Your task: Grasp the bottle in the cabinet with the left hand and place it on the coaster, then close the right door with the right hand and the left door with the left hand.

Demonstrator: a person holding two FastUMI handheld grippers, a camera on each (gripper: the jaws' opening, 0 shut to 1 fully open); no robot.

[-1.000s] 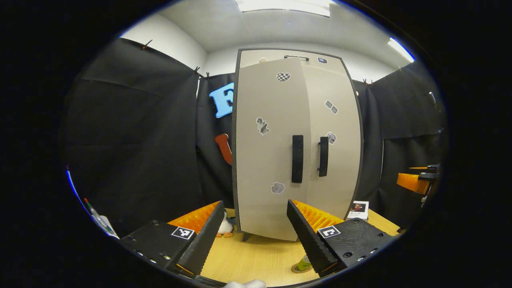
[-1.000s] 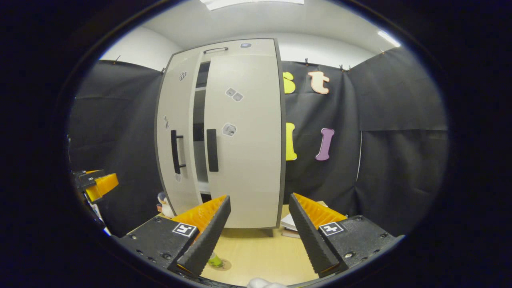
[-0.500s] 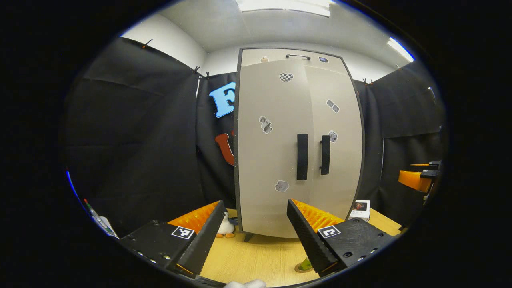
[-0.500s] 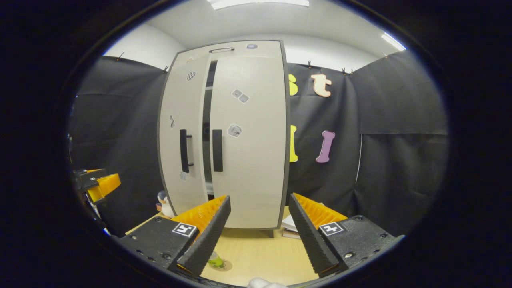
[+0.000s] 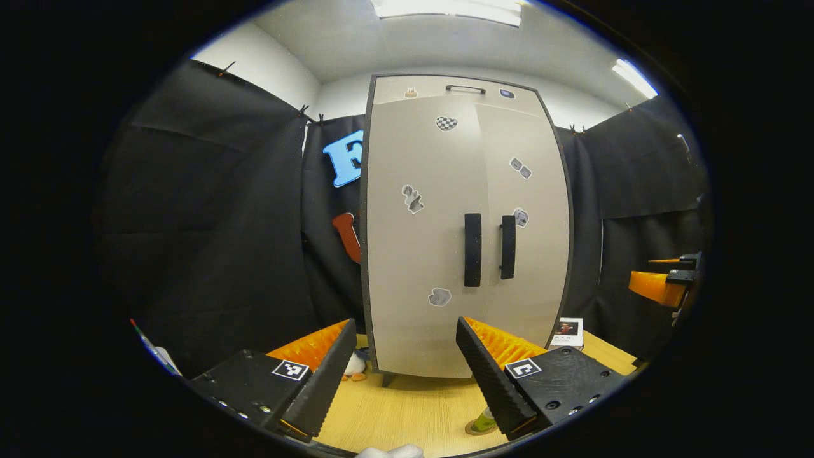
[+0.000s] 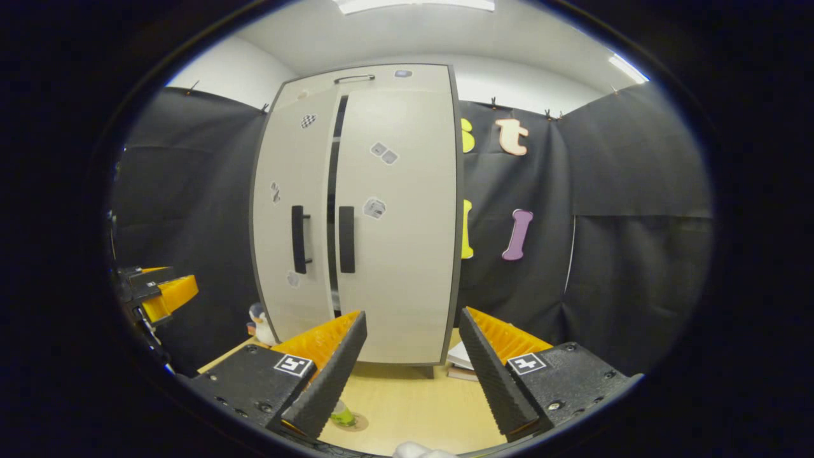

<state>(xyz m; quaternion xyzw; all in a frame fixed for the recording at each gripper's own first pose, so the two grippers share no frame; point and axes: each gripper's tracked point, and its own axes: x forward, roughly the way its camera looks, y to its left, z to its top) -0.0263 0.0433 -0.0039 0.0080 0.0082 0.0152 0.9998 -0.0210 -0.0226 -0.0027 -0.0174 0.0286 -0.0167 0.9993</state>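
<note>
the cabinet (image 5: pixel 464 222) stands tall at the centre of the left gripper view and left of centre in the right gripper view (image 6: pixel 362 216), pale grey with a dark edge, on the wooden table (image 5: pixel 413 407). in the left gripper view the left door (image 5: pixel 420 235) and right door (image 5: pixel 528 222) look flush. in the right gripper view a thin dark slit runs between the left door (image 6: pixel 292 210) and the right door (image 6: pixel 397 222). each door carries a black vertical handle (image 5: pixel 472 249) near the middle seam, and small stickers are scattered over both; their print is too small to read.

the left gripper (image 5: pixel 404 378) sits at the bottom of its own view, fingers spread wide with nothing between them, and shows again at the left edge of the right gripper view (image 6: pixel 159 292). the right gripper (image 6: pixel 410 375) is likewise spread apart and empty at the bottom of its own view, and shows at the right edge of the left gripper view (image 5: pixel 661 283).

the bottle (image 6: pixel 342 416) stands on the coaster (image 6: pixel 356 421) on the table, low in the frame, just beside the right gripper's near finger; in the left gripper view it peeks out at the bottom (image 5: pixel 484 421).

a small penguin toy (image 6: pixel 259 321) stands left of the cabinet's foot. a small card (image 5: pixel 568 331) with a picture leans at the cabinet's right; its writing is unreadable.
</note>
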